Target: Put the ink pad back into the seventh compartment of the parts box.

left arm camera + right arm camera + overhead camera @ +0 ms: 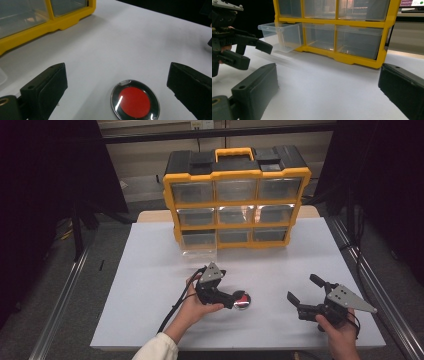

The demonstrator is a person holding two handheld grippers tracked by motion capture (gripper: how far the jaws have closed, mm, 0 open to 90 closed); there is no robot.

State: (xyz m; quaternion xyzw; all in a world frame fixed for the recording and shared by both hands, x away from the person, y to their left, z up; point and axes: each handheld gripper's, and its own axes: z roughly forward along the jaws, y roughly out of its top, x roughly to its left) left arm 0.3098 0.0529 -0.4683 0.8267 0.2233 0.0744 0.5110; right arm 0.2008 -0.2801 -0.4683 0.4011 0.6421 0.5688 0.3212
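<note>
Round red-faced disc with a shiny metal rim lies flat near the desk's front edge, between the released jaws of the left hand-held gripper; best lower squarely, close on the rim; right hand-held gripper idle, released.

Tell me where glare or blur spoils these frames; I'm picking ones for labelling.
Left gripper view: white glare streaks on the red disc's clear rim, its jaws soft. High view: dark surroundings, a hot spot on the middle drawer. Right gripper view: near jaws blurred, organizer sharp.
</note>
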